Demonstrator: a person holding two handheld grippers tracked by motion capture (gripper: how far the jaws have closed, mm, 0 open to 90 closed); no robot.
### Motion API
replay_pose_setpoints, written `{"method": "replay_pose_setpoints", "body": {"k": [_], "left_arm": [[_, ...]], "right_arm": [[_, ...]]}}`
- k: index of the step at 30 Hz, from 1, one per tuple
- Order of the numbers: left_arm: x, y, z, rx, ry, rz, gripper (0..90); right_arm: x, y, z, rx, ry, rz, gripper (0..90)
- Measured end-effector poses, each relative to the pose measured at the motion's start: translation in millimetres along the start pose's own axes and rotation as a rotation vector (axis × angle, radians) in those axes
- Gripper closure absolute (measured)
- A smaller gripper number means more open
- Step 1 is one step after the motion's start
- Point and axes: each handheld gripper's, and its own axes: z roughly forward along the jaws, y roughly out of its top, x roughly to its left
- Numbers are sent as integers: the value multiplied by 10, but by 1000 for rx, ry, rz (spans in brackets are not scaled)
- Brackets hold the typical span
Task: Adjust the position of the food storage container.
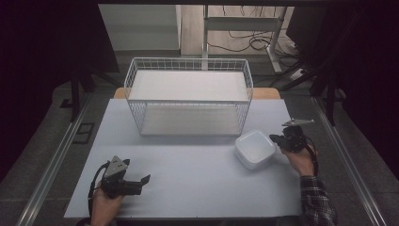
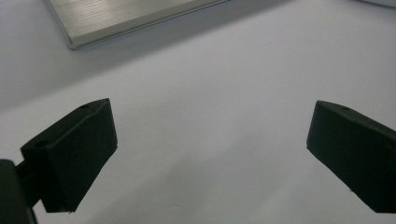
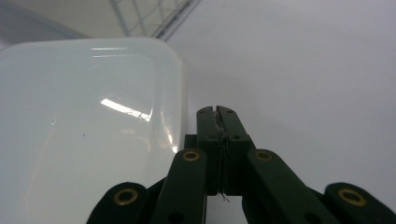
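Observation:
A white, square, rounded dish [image 1: 255,148] sits on the pale table mat [image 1: 188,179], right of centre. My right gripper [image 1: 275,138] is shut at the dish's right side. In the right gripper view its jaws [image 3: 218,109] are pressed together beside the rim of the dish [image 3: 93,130], with nothing visible between them. My left gripper [image 1: 139,172] rests low at the front left, held by a hand. Its jaws stand wide apart [image 2: 210,140] over bare mat and hold nothing.
A white wire basket [image 1: 188,94] with two flat shelves stands at the back centre of the mat; its lower plate [image 2: 130,18] and its wires [image 3: 154,14] show at the top of the gripper views. Dark frames and cables lie beyond the table.

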Motion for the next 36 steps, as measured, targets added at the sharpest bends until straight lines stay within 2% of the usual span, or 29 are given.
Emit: {"method": "replay_pose_setpoints", "body": {"k": [3, 10, 15, 17, 19, 21, 29, 30, 35, 36], "left_arm": [[1, -1, -1, 0, 1, -1, 12], [-2, 0, -5, 1, 2, 3, 13], [-1, -1, -8, 1, 1, 1, 13], [-2, -2, -6, 1, 1, -1, 13], [-2, -2, -5, 1, 0, -2, 13], [-4, -3, -6, 2, -1, -2, 13], [-2, -3, -6, 2, 0, -3, 12], [-3, -3, -6, 3, 0, -4, 12], [-1, -3, -7, 2, 1, -7, 12], [-1, -3, -8, 2, 1, -8, 12]], "right_arm": [[103, 2, 18, 2, 34, -9, 883], [410, -44, 10, 8, 96, -65, 882], [619, -51, 31, 20, 144, -73, 883], [715, -40, 43, 28, 162, -87, 882], [859, -30, 47, 31, 193, -120, 879], [900, -29, 48, 34, 202, -131, 879], [1248, -13, 87, 51, 290, -174, 875], [1248, -13, 87, 51, 290, -174, 875], [1484, 4, 136, 56, 339, -209, 872], [1484, 4, 136, 56, 339, -209, 872]]}}
